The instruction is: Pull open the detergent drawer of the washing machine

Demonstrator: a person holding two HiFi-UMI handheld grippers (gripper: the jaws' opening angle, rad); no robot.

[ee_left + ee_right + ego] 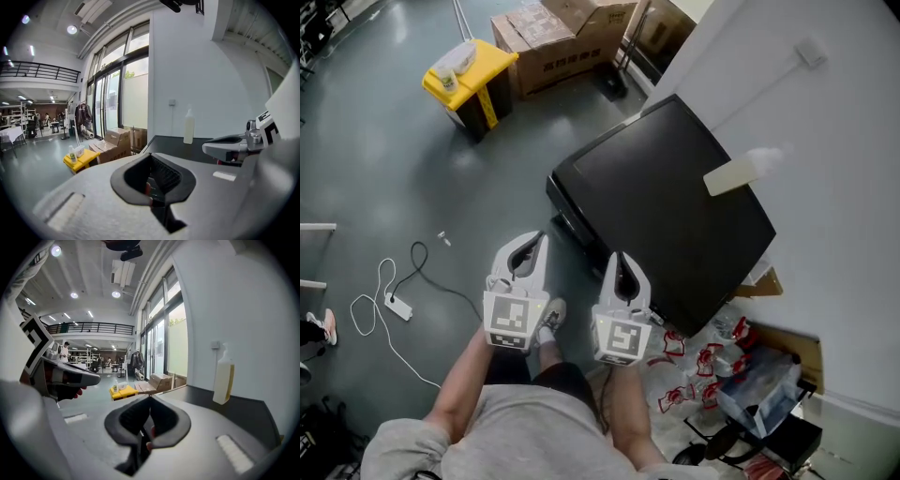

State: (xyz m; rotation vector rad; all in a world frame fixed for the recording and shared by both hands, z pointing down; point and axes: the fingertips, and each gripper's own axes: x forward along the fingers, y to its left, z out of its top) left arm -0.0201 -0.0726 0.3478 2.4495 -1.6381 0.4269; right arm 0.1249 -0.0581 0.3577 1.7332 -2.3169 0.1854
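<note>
The black-topped washing machine (666, 202) stands against the white wall, seen from above; its front face and detergent drawer are hidden from this angle. A cream detergent bottle (736, 175) stands on its top near the wall. My left gripper (532, 242) hangs in front of the machine's near corner, shut and empty. My right gripper (619, 258) is beside it, just off the machine's front edge, also shut with nothing held. From the left gripper (151, 155) the machine's top (187, 145) and the bottle (189, 126) lie ahead. The right gripper (150, 398) also faces the bottle (223, 376).
A yellow bin (473, 75) and cardboard boxes (562, 37) stand on the floor beyond the machine. A power strip with a white cable (394, 305) lies at the left. Red-printed plastic bags (703, 366) are heaped to the machine's right.
</note>
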